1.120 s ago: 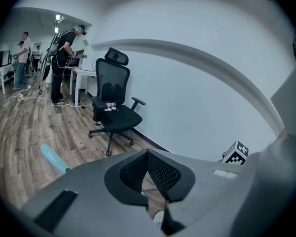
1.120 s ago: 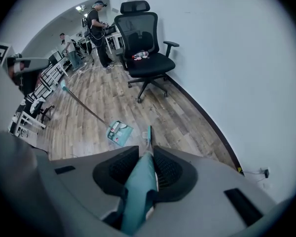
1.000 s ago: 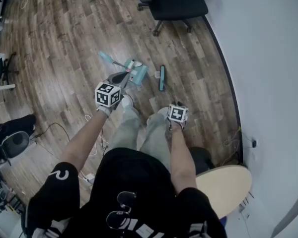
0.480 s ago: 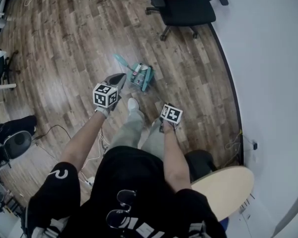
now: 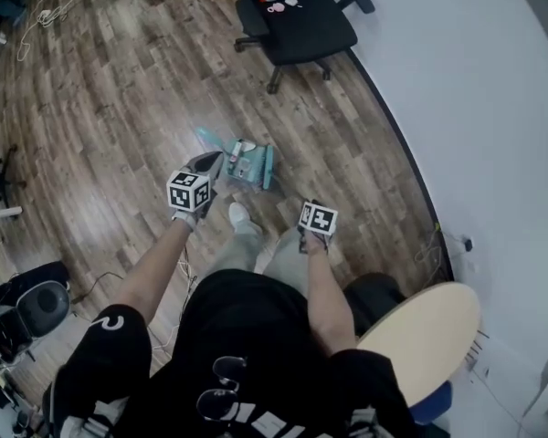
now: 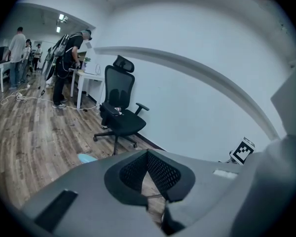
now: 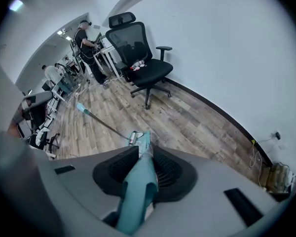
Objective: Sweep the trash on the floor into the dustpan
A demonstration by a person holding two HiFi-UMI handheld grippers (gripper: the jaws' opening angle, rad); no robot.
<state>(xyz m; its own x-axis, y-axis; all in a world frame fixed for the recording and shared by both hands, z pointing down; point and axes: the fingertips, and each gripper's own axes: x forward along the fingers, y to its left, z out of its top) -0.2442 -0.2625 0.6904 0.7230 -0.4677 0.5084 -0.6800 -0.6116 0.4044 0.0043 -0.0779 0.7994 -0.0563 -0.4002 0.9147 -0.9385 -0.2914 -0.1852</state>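
The left gripper [image 6: 148,154] hangs low over the wood floor [image 5: 119,108], its jaws pressed together with nothing between them. Just ahead of it the broom [image 7: 101,121] shows as a thin pole slanting from the dustpan away to the left, its teal grip at the far end. The dustpan [image 5: 254,164] sits on the floor between the two grippers and a little ahead of them, with trash [image 7: 132,137] in the pan. Its teal handle runs straight back from the pan into the right gripper [image 7: 143,157], whose jaws are clamped on it. Farther off, a black chair [image 5: 297,26] stands near the wall.
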